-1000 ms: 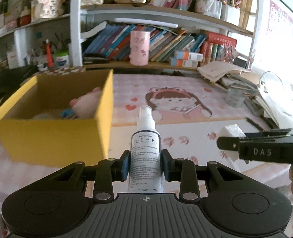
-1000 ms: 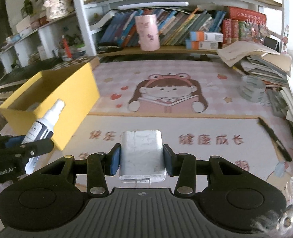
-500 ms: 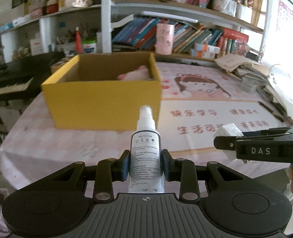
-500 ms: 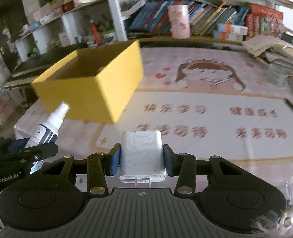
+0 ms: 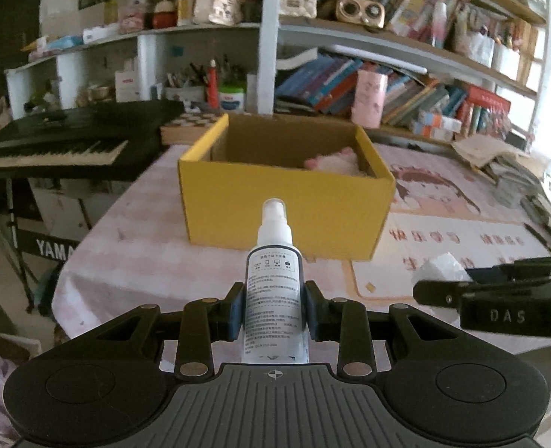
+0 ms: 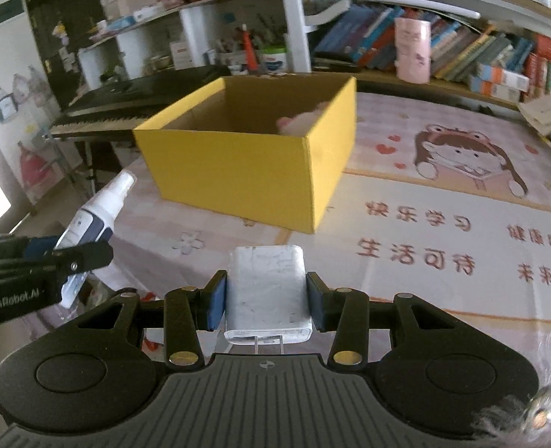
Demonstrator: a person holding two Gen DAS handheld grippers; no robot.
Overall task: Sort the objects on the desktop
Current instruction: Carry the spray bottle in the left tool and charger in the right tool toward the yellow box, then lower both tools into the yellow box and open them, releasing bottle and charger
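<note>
Spray bottle (image 5: 274,291), white with a printed label and a dark band, stands upright between the two fingers of the left gripper (image 5: 274,308), which is clamped on its body. The bottle is held in the air before the near edge of the counter (image 5: 155,246), and its nozzle points toward the yellow box (image 5: 286,201). This box is open at the top and stands on the counter; a pink soft thing (image 5: 333,162) lies inside it, near the right wall.

The right gripper (image 6: 267,298) is clamped on a white charger (image 6: 267,293), a flat block with rounded corners, and holds it above the counter, near the front of the yellow box but not touching it. In the right wrist view the left gripper appears at the left side with the bottle tilted. A mat (image 6: 462,194) with a cartoon girl and red characters covers the counter to the right of the box. Behind the counter are a black keyboard (image 5: 58,138) and a bookshelf (image 5: 406,86) full of books.
</note>
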